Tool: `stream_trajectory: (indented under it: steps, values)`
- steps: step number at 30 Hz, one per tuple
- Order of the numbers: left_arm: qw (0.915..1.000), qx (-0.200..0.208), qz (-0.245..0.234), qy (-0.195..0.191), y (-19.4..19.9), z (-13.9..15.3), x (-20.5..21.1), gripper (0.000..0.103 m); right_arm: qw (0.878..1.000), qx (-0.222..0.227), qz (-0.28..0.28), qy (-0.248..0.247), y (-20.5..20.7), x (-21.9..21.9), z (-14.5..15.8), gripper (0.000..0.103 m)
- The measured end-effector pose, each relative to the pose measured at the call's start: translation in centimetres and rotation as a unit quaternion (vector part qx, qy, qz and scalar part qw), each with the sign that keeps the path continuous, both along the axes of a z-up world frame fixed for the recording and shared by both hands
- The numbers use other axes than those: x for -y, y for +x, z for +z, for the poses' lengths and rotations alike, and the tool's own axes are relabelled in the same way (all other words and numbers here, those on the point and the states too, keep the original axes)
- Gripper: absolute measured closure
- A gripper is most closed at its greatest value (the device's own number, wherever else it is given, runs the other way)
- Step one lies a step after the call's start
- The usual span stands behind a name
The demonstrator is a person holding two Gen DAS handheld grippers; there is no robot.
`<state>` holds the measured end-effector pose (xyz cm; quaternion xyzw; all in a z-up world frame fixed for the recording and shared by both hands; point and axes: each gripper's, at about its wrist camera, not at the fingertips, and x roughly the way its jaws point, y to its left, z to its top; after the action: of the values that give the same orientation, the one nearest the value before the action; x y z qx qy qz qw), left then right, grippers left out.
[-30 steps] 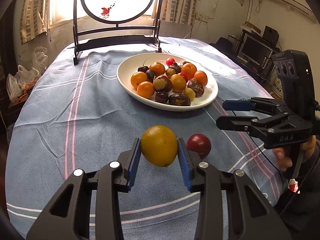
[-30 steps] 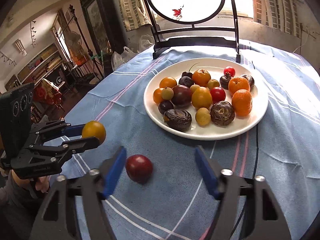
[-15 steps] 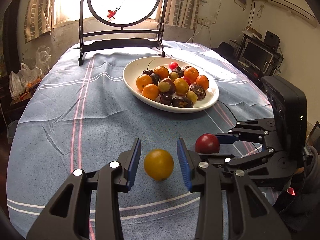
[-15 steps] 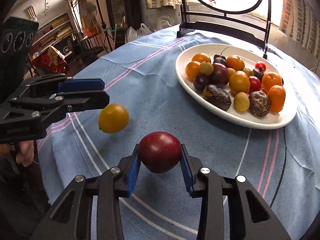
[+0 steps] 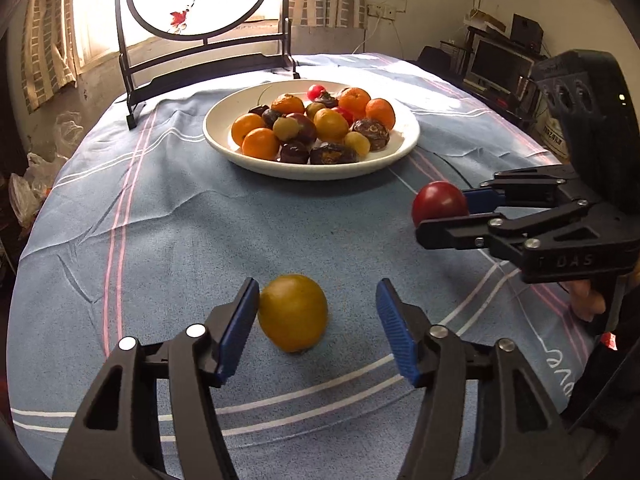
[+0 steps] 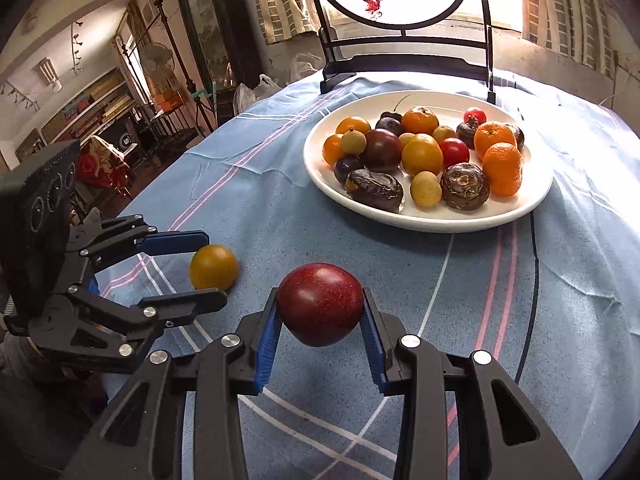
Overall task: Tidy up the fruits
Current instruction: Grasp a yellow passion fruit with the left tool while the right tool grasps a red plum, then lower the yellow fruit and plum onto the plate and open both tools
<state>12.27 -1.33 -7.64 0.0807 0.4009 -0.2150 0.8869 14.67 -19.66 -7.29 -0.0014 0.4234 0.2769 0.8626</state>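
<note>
Right tongs [image 6: 320, 334] clamp round red fruit [image 6: 320, 309]; no long axis.

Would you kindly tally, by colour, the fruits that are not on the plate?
yellow fruit: 1
red fruit: 1
Total: 2

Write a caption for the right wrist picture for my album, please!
The right claw grips a red fruit while the open left claw frames a yellow fruit on the tablecloth.
</note>
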Motion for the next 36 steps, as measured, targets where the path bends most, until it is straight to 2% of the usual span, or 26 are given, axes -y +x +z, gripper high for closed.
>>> stream_trajectory:
  steps: [3, 5, 7, 8, 14, 19, 25, 28, 31, 32, 33, 34, 35, 36]
  values:
    - [0.9992, -0.026, 0.017, -0.025, 0.7, -0.3, -1.2, 0.042, 1.0, 0.0, -0.005, 0.008, -0.5, 0.6, 0.0, 0.065]
    - [0.9985, -0.043, 0.023, -0.023, 1.1, -0.8, -1.5, 0.044, 1.0, 0.0, -0.008, 0.011, -0.7, 1.0, 0.0, 0.065]
    - [0.9979, -0.055, 0.027, -0.022, 1.5, -1.2, -1.5, 0.063, 1.0, 0.0, -0.012, 0.017, -0.8, 1.3, 0.0, 0.065]
    - [0.9976, -0.058, 0.029, -0.025, 1.7, -1.2, -1.5, 0.066, 1.0, 0.0, -0.014, 0.019, -0.8, 1.5, 0.0, 0.065]
    - [0.9981, -0.037, 0.029, -0.039, 1.0, -0.2, -1.5, 0.067, 0.999, 0.005, -0.022, 0.032, -1.5, 2.4, 0.4, 0.065]
    - [0.9978, -0.015, 0.019, -0.062, 1.5, 2.4, -0.8, 0.067, 0.998, 0.035, -0.038, 0.036, -1.1, 3.9, 3.1, 0.065]
    - [0.9967, -0.004, 0.011, -0.08, 7.8, 6.2, 1.9, 0.066, 0.994, 0.052, -0.082, 0.04, 5.2, 5.0, 6.7, 0.065]
    - [0.9955, -0.016, 0.026, -0.09, 12.2, 6.6, 3.4, 0.066, 0.992, 0.045, -0.112, 0.043, 9.6, 4.9, 6.8, 0.065]
    - [0.9947, -0.032, 0.048, -0.086, 16.2, 5.9, 4.3, 0.066, 0.99, 0.032, -0.132, 0.042, 13.5, 4.4, 5.8, 0.063]
    - [0.9941, -0.038, 0.056, -0.085, 17.3, 5.5, 4.3, 0.063, 0.99, 0.026, -0.131, 0.046, 14.4, 4.2, 5.3, 0.062]
    - [0.9932, -0.046, 0.064, -0.085, 18.3, 5.1, 4.3, 0.053, 0.99, 0.025, -0.131, 0.044, 15.0, 4.0, 5.0, 0.058]
    - [0.9922, -0.053, 0.073, -0.085, 18.9, 4.9, 4.1, 0.045, 0.99, 0.029, -0.136, 0.035, 15.3, 3.8, 4.8, 0.05]
    - [0.9912, -0.057, 0.083, -0.086, 19.2, 4.8, 3.9, 0.03, 0.989, 0.036, -0.141, 0.032, 15.3, 3.8, 4.9, 0.045]
    - [0.99, -0.055, 0.094, -0.09, 19.1, 4.9, 3.5, 0.022, 0.989, 0.039, -0.14, 0.036, 15.0, 3.9, 5.0, 0.044]
